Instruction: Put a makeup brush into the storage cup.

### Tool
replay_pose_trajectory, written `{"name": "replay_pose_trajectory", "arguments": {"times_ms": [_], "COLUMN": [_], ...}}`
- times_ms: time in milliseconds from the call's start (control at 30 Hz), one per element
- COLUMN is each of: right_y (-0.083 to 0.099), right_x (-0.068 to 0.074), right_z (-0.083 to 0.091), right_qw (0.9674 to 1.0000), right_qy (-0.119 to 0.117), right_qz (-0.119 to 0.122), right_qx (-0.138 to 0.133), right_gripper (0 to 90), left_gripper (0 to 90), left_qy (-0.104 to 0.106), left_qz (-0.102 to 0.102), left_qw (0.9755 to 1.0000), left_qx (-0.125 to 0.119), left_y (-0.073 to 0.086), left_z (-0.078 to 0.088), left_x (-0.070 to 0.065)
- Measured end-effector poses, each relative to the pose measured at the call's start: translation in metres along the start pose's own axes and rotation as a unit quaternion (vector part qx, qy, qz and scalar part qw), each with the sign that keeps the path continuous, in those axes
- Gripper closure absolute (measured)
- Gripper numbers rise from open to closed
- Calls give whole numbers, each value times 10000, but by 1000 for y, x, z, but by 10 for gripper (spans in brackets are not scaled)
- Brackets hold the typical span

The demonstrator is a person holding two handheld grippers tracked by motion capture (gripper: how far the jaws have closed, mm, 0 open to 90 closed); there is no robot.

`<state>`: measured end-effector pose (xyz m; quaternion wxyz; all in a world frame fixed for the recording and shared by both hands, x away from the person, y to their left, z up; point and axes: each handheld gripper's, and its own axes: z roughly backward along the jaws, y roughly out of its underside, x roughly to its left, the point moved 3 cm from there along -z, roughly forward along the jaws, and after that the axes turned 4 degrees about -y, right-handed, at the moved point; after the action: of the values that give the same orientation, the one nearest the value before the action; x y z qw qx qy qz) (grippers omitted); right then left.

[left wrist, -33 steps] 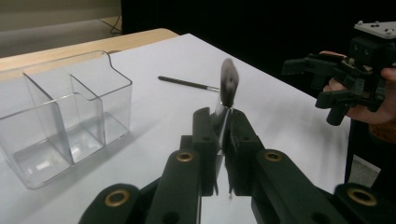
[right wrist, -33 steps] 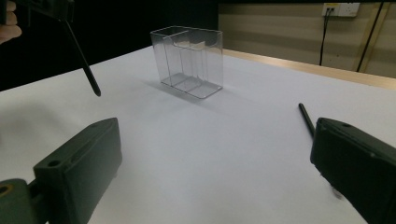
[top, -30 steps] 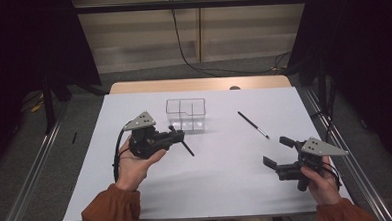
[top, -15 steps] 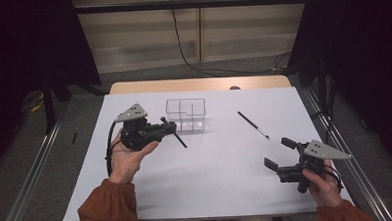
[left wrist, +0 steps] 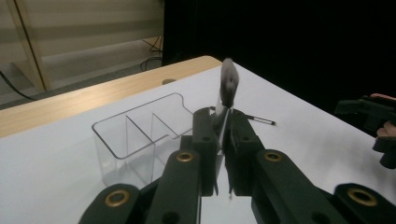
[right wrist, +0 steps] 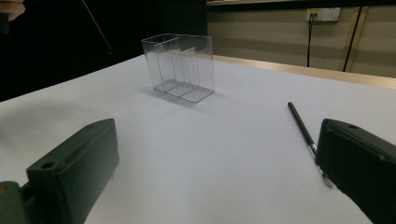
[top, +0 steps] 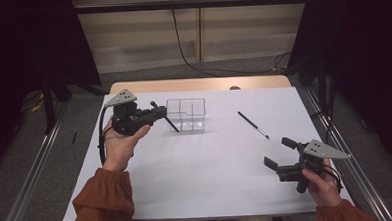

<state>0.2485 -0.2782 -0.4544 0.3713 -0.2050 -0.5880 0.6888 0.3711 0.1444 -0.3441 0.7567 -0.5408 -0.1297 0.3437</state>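
Between the closed jaws of the left gripper (left wrist: 223, 123), pinched fast: a slim brush (left wrist: 228, 84), bristle head blurred just beyond the tips, handle slanting away beneath them. Just ahead of those jaws and a little to one side, standing on the white table (top: 212, 180): the clear organizer (left wrist: 135, 135), its open-topped compartments side by side. Judged as the step in hand: carrying the brush over and dropping it into a compartment. To do it well, lift until the handle's low end clears the rim, bring the tips squarely over one compartment rather than over a divider, tilt so the handle points straight down, lower until its end is inside the walls, and only then ease the pinch. Go gently against the thin walls; likely a light box, easy to shove or tip. Ahead of the right gripper (top: 280, 152), jaws spread wide and holding nothing: a second brush (top: 253, 125) lying flat, apart from the organizer; best left waiting there.
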Motion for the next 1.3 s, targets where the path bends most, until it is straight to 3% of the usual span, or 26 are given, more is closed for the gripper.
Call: {"name": "replay_pose_trajectory", "arguments": {"times_ms": [167,233,433,900,1233,1300], "right_y": [0,1,1,2,2,2], "right_x": [0,0,0,1,1,1], "right_z": [-1,-1,-1,-2,-1,-2], "right_qw": [10000,10000,10000,10000,9999,9999], "right_qy": [5,2,13,-12,-14,-20], "right_qz": [3,13,32,30,72,66], "right_qx": [16,24,42,81,105,116], "right_gripper": [0,0,0,0,0,0], "left_gripper": [841,841,841,840,840,840], "left_qy": [-123,-97,-327,-603,-828,-794], "left_qz": [-88,-34,-52,51,-151,-132], "left_qw": [9999,9999,9995,9981,9964,9967], "left_qx": [34,17,6,-147,-100,-112], "left_y": [-7,-10,-18,-29,-39,-39], "left_z": [-5,-6,-8,-25,-37,-39], "left_x": [4,6,16,34,41,42]}}
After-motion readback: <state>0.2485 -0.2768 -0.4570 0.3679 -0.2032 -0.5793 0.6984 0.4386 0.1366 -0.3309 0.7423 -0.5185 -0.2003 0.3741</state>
